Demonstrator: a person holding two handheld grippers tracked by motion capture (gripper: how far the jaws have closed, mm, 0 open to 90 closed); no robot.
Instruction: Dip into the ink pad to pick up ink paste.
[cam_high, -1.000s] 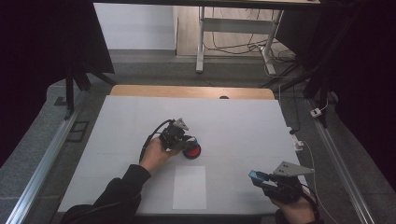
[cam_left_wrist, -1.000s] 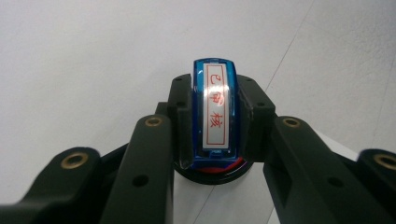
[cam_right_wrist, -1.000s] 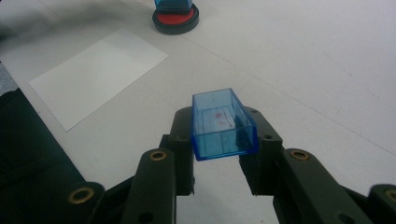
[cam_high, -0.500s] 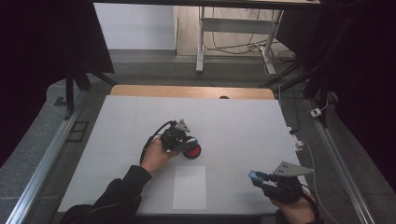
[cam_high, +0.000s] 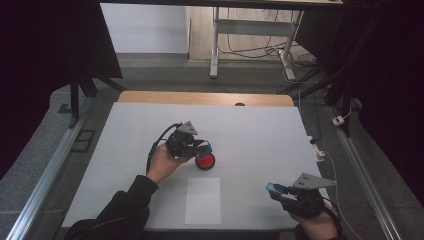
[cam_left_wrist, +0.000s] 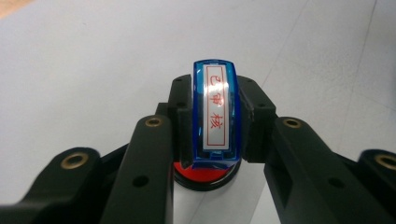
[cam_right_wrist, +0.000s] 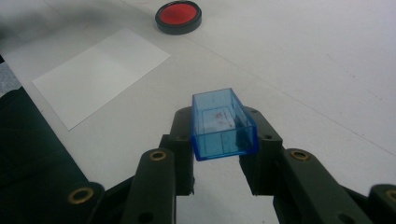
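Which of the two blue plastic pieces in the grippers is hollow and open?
The clear blue plastic cap in the right gripper; the left gripper's blue stamp carries a red-lettered label.

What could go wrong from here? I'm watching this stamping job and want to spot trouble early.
The left gripper clamps the blue stamp over the red ink pad; tilted pressing could ink it unevenly or push the pad sideways. Carrying the inked stamp to the white paper sheet could smear the table. The right gripper grips the clear blue cap only near its end, so it might slip out.
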